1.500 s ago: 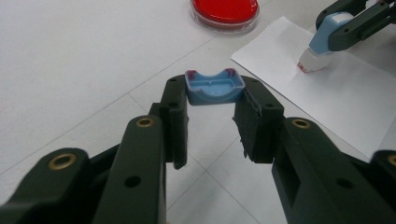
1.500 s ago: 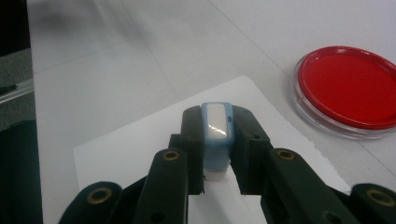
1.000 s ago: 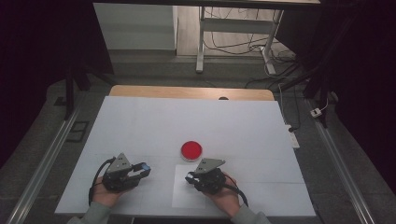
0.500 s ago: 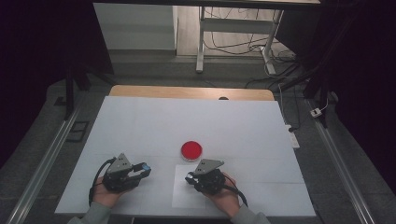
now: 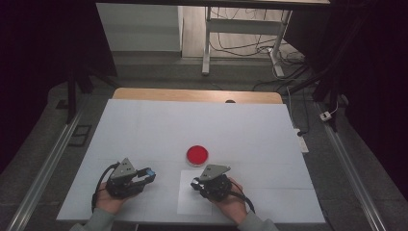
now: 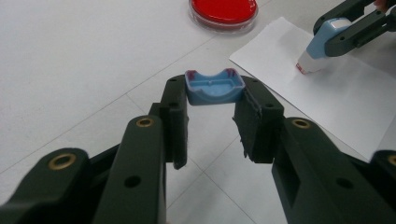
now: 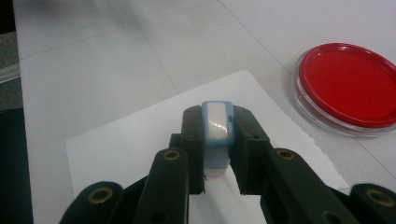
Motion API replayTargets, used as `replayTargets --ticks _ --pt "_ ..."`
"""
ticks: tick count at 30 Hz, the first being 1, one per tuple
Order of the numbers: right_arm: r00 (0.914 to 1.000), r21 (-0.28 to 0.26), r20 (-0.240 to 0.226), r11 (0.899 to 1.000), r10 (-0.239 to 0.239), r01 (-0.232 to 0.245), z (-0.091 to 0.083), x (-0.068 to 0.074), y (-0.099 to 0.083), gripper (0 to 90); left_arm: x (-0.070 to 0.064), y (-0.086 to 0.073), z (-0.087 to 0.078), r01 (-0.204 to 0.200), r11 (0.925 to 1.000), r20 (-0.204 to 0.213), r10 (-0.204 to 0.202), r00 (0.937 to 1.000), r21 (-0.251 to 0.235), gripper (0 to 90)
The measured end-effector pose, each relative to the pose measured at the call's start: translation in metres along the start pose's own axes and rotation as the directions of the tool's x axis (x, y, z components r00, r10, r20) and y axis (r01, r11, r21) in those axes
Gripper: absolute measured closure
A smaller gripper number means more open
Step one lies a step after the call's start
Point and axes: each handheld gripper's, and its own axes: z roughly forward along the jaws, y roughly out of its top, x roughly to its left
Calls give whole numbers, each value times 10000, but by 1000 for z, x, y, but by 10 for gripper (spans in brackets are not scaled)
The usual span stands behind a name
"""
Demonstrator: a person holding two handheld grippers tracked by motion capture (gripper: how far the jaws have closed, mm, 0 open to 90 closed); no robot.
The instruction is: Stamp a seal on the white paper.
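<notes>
on the paper sheet [image 5: 195,199]: stamp [image 7: 215,135] upright, long axis vertical, base down
right gripper [image 7: 217,144]: clamped on stamp
left gripper [image 6: 212,100]: grasping blue cap [image 6: 214,87], hollow up

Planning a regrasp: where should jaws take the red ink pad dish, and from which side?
Grip the red ink pad dish across its thin clear rim, coming straight down from above. It lies flat and low on the table, round, so the sides offer little height; any rim diameter works. The nearer right gripper is shut on the stamp.
</notes>
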Motion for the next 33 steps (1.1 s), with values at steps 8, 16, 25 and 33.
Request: replayTargets --ticks 8,16,25,33 --pt "10000 19 42 10000 -27 27 0 1 0 758 0 0 0 13 10000 -12 -13 10000 -12 654" --pt "10000 -8 64 10000 57 -57 -1 0 1 756 1 0 0 15 10000 -23 -15 10000 0 654" --pt "9973 -719 -229 9949 697 -712 -9 -7 2 755 1 0 -1 14 10000 -40 -15 10000 -21 654" --pt "9965 -1096 -179 9905 821 -836 -17 -12 3 754 1 0 -1 3 10000 -45 -3 10000 -26 653"
